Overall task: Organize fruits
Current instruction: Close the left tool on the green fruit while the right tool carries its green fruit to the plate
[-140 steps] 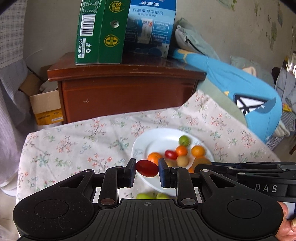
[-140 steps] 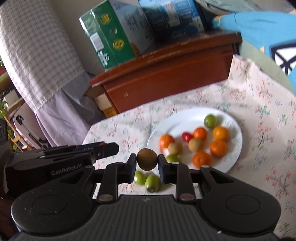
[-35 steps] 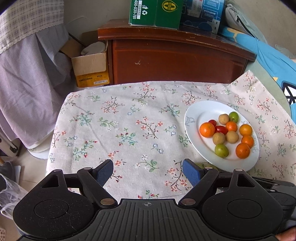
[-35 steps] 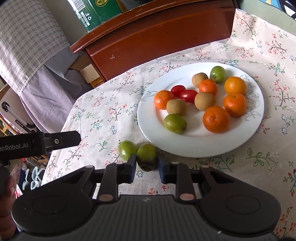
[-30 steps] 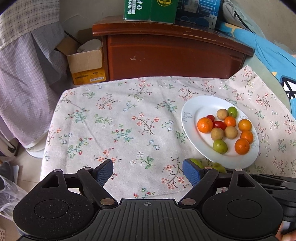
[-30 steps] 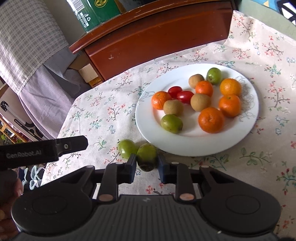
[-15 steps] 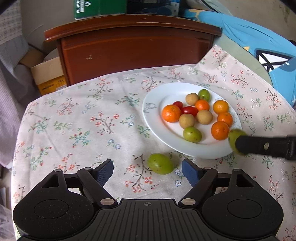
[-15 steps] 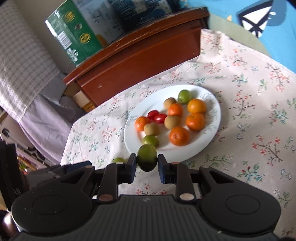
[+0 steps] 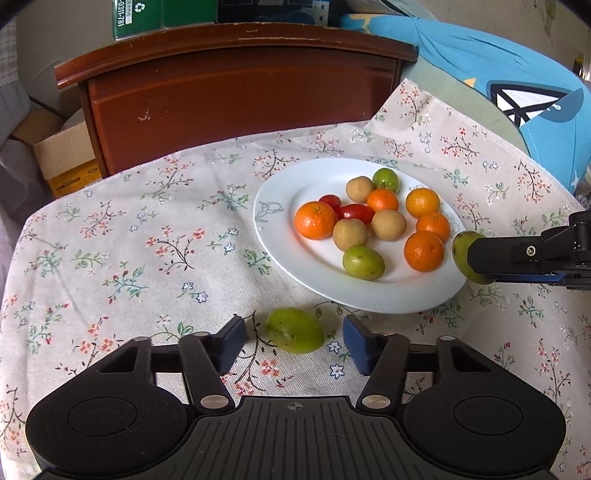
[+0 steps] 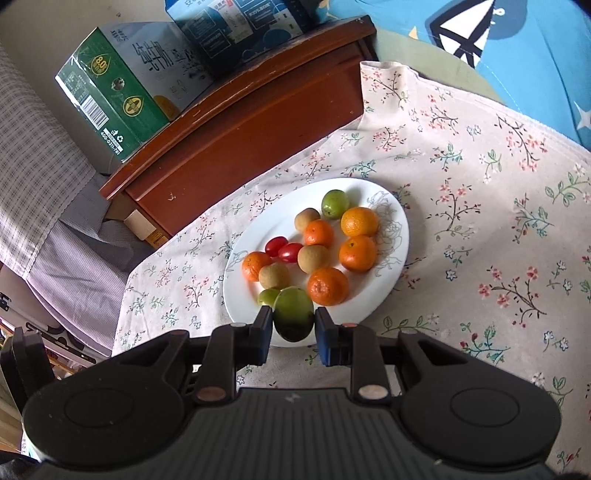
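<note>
A white plate (image 9: pixel 280 206) on the floral cloth holds several oranges, brown longans, two red tomatoes and two green fruits; it also shows in the right wrist view (image 10: pixel 399 236). My left gripper (image 9: pixel 293 341) is open, its jaws on either side of a loose green fruit (image 9: pixel 294 331) that lies on the cloth just before the plate. My right gripper (image 10: pixel 293 328) is shut on another green fruit (image 10: pixel 293 314) and holds it above the plate's near rim. From the left wrist view this held fruit (image 9: pixel 461 254) hangs at the plate's right edge.
A dark wooden cabinet (image 9: pixel 236 85) stands behind the table, with a green carton (image 10: pixel 110 99) and a blue carton (image 10: pixel 236 22) on top. A cardboard box (image 9: pixel 62 158) sits at the left on the floor. A blue cushion (image 9: pixel 517 92) lies at the right.
My right gripper has lifted its green fruit off the cloth and carried it over the plate's rim. My left gripper has come down and forward so its open jaws flank the other green fruit.
</note>
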